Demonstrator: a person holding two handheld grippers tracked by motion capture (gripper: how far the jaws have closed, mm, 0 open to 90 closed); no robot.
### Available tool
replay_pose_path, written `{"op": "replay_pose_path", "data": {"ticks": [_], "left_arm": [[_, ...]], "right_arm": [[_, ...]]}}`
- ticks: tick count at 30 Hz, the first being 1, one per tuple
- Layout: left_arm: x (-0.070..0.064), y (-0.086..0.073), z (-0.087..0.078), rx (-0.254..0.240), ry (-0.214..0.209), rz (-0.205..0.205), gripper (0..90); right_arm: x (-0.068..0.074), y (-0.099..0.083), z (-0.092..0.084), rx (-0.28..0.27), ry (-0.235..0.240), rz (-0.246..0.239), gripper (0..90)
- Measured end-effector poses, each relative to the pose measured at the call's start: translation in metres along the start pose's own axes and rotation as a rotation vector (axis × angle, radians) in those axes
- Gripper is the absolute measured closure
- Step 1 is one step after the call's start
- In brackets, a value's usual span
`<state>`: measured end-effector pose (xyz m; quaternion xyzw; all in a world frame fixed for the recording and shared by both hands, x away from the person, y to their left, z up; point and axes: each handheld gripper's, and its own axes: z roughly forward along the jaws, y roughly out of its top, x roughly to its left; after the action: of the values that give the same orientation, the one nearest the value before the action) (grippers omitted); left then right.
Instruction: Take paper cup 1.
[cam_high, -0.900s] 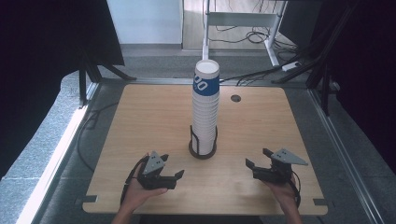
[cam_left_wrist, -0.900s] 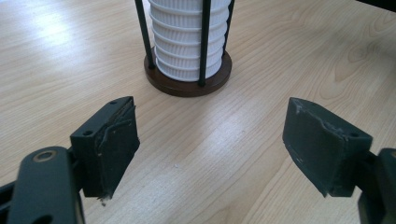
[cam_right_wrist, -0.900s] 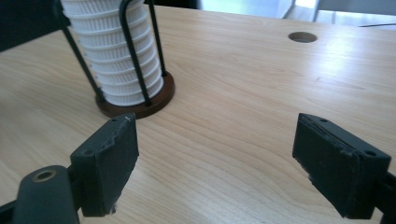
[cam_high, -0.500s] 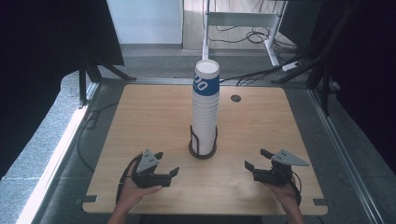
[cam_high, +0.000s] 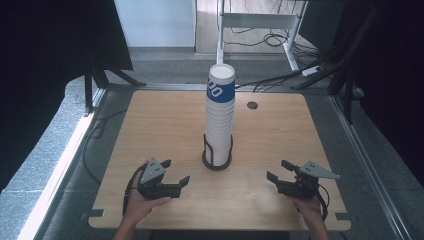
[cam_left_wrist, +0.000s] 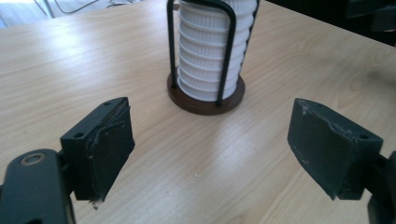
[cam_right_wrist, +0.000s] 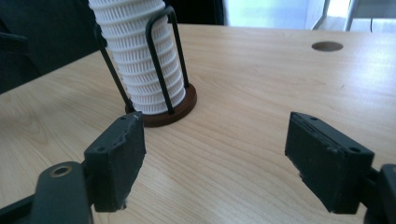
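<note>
A tall stack of white ribbed paper cups (cam_high: 220, 120), with a blue band on the top cup, stands in a black wire holder on a round brown base (cam_high: 217, 161) at the middle of the wooden table (cam_high: 150, 125). My left gripper (cam_high: 176, 171) is near the front edge, left of the holder, open and empty. My right gripper (cam_high: 278, 170) mirrors it on the right, also open and empty. In the left gripper view the cups (cam_left_wrist: 210, 56) rise beyond my parted left gripper (cam_left_wrist: 210, 149). In the right gripper view the cups (cam_right_wrist: 140, 60) stand at the upper left of my right gripper (cam_right_wrist: 215, 158).
A round cable hole (cam_high: 252, 105) lies in the tabletop right of the stack and is in the right gripper view too (cam_right_wrist: 327, 45). Cables (cam_high: 280, 80) and a white desk frame (cam_high: 260, 22) are on the floor beyond the table. Dark screens flank both sides.
My left gripper has drifted slightly to the left near the front edge. The right gripper and the cup stack stay where they were.
</note>
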<state>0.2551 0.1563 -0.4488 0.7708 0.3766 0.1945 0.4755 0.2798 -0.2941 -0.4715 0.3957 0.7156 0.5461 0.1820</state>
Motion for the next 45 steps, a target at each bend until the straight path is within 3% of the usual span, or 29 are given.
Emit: {"op": "replay_pose_path", "data": {"ticks": [5,14,19,27,35,38,45], "left_arm": [[0.004,0.007,-0.002,-0.02,0.003,-0.022,14.3],[0.005,0.034,-0.003,-0.07,-0.033,0.004,12.7],[0.006,0.041,0.001,-0.077,-0.046,0.001,12.8],[0.001,0.05,0.01,-0.08,-0.055,0.027,12.8],[-0.001,0.072,0.023,-0.097,-0.078,0.042,10.5],[-0.002,0.081,0.031,-0.112,-0.119,0.042,9.9],[-0.002,0.094,0.045,-0.116,-0.136,0.065,9.4]], "right_arm": [[0.002,0.001,-0.004,-0.007,-0.003,-0.023,20.7],[0.007,-0.001,-0.003,-0.007,-0.016,-0.045,21.8],[0.009,-0.001,-0.003,-0.002,-0.018,-0.06,22.4],[0.01,-0.001,-0.004,-0.008,-0.019,-0.064,22.9],[0.013,-0.004,0.001,0.007,-0.019,-0.082,23.0],[0.015,-0.004,0.003,0.009,-0.016,-0.091,22.9],[0.015,-0.005,0.004,0.018,-0.015,-0.09,22.8]]}}
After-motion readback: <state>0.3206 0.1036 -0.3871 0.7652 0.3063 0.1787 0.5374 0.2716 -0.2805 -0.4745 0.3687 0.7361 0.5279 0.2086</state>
